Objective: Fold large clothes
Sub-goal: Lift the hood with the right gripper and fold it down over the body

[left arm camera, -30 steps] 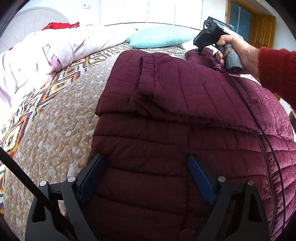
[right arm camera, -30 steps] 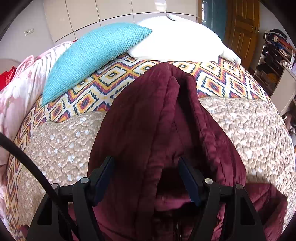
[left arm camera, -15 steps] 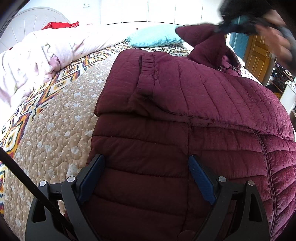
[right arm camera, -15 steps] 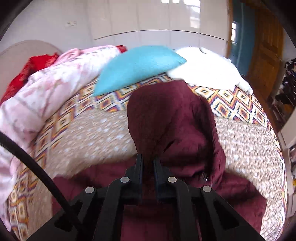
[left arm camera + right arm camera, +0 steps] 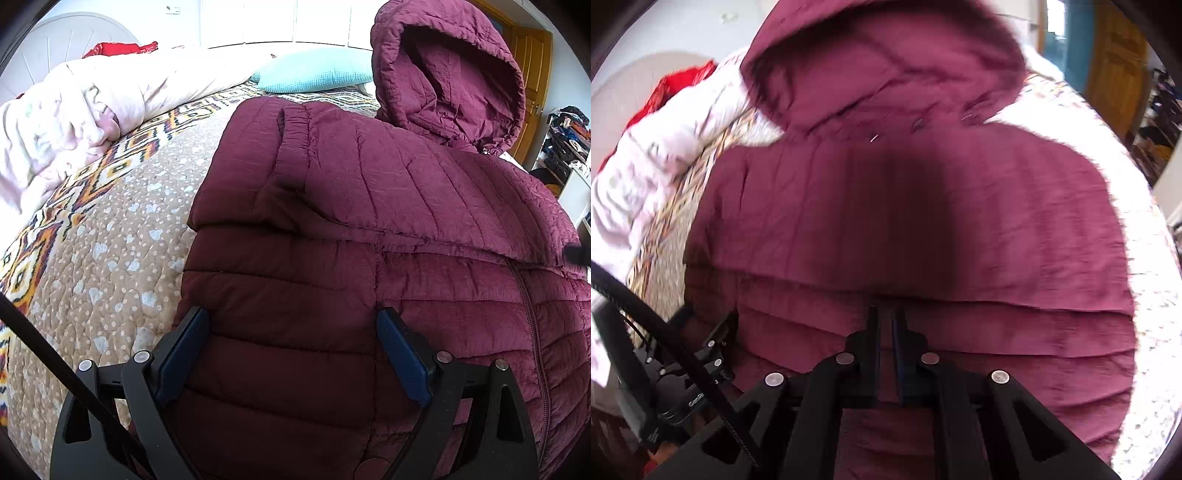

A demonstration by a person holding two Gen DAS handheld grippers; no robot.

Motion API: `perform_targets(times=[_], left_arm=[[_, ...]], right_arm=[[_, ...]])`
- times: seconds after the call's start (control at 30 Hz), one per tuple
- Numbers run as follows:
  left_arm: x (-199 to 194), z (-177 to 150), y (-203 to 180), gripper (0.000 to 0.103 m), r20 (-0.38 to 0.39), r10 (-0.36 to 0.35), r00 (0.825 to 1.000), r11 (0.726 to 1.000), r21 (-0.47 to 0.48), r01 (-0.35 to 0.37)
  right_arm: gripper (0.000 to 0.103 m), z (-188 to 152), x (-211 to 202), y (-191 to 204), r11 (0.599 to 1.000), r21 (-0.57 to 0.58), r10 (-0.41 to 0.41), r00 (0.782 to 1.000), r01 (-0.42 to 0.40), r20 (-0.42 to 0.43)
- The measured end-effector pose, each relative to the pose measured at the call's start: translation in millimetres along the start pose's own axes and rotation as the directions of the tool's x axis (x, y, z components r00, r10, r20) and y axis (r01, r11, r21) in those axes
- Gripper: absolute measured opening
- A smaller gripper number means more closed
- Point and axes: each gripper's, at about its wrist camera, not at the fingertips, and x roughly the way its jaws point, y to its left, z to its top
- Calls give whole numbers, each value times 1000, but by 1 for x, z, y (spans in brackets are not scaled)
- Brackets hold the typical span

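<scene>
1. Lying front-up across a patterned bed quilt [image 5: 110,240]: a large maroon puffer jacket [image 5: 280,280], zip [image 5: 532,321] closed, one sleeve [image 5: 351,177] already folded across the chest.
2. Standing upright above the collar, well clear of the quilt: the hood [image 5: 443,66], opening turned toward the left camera.
3. Left tongs [image 5: 291,354]: wide open, gripping nothing, straddling the lower body of the jacket, low over the padding.
4. Right tongs [image 5: 886,321]: closed almost pad to pad over the chest. Cannot tell whether any thin fabric is pinched between them; much motion blur in this view.
5. Likely risk: hood flopping sideways or backward instead of flat onto the chest, because nothing visibly supports it.
6. Likely risk: springy padding pushing the folded sleeve open again, with neither tongs pinning it.
7. Likely risk: slick shell sliding over the quilt under a one-sided pull, skewing the fold lines.
8. Possible snag: black cable [image 5: 55,354] trailing beside the left tongs, near the hem.
9. Behind the jacket: pink duvet [image 5: 74,110] and teal pillow [image 5: 314,70], apart from it.
10. Writing: none readable on the jacket. Short white lettering [image 5: 696,399] on the black device at lower left of the right view, too blurred to read.
</scene>
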Motion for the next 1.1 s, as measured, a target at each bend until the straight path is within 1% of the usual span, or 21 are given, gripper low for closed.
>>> perform_targets(times=[0.07,0.13,0.2,0.23,0.27,0.33,0.4,0.43,0.47,0.5,0.53,0.57,0.6,0.63,0.67,0.7,0.73,0.77,0.87,1.0,1.1], left_arm=[[0,0,-1,91,0,1,1000,1000,1,-1],[0,-1,-1,91,0,1,1000,1000,1,-1],[0,-1,-1,91,0,2,1000,1000,2,-2],[-1,0,-1,91,0,1,1000,1000,2,-1],[0,-1,0,91,1,1,1000,1000,1,-1],[0,-1,-2,91,1,2,1000,1000,3,-2],[0,-1,-2,91,2,1,1000,1000,3,-1],[0,-1,-2,91,3,-1,1000,1000,2,1],[-1,-2,-2,91,4,-2,1000,1000,1,2],[-1,-2,-2,91,5,-4,1000,1000,0,4],[-1,-2,-1,91,6,-7,1000,1000,-1,7],[-1,-2,-1,91,6,-9,1000,1000,-3,9],[-1,-3,0,91,6,-12,1000,1000,-4,12],[-1,-3,1,91,7,-14,1000,1000,-5,14],[-1,-3,0,91,7,-15,1000,1000,-5,15],[-1,-3,0,92,7,-14,1000,1000,-4,14],[0,-3,0,92,7,-14,1000,1000,-4,14],[0,-3,0,92,7,-15,1000,1000,-3,15],[0,-3,0,92,6,-15,1000,1000,-3,15],[0,-3,1,92,5,-18,1000,1000,-2,18],[0,-3,1,92,4,-17,1000,1000,-2,17]], right_arm=[[28,8,-19,-8,1000,21,-10,999,9,43],[69,26,-39,-15,998,58,-5,994,-1,111],[85,46,-52,-20,995,103,-1,983,-18,182],[89,58,-55,-20,992,120,10,978,-35,209],[91,75,-55,-19,988,139,37,971,-72,235],[94,112,-45,-11,968,173,134,958,-181,253],[94,156,-20,1,912,232,282,927,-339,247],[95,176,-4,8,872,265,349,903,-411,251],[95,190,10,17,845,285,391,886,-452,248],[95,205,28,26,824,303,421,876,-478,235],[95,222,52,41,822,320,425,881,-471,207],[95,231,67,51,837,324,401,898,-440,182],[88,243,84,66,869,314,351,924,-382,152],[65,252,95,81,894,280,323,937,-349,134],[50,259,103,93,906,238,330,937,-349,118],[14,266,109,107,916,191,339,936,-352,94],[10,271,112,119,930,146,329,941,-337,77],[10,274,110,129,951,100,286,954,-294,89],[8,274,99,145,973,9,229,967,-231,110],[8,263,85,141,985,-29,173,977,-171,122],[8,243,61,125,983,-51,179,975,-174,132]])
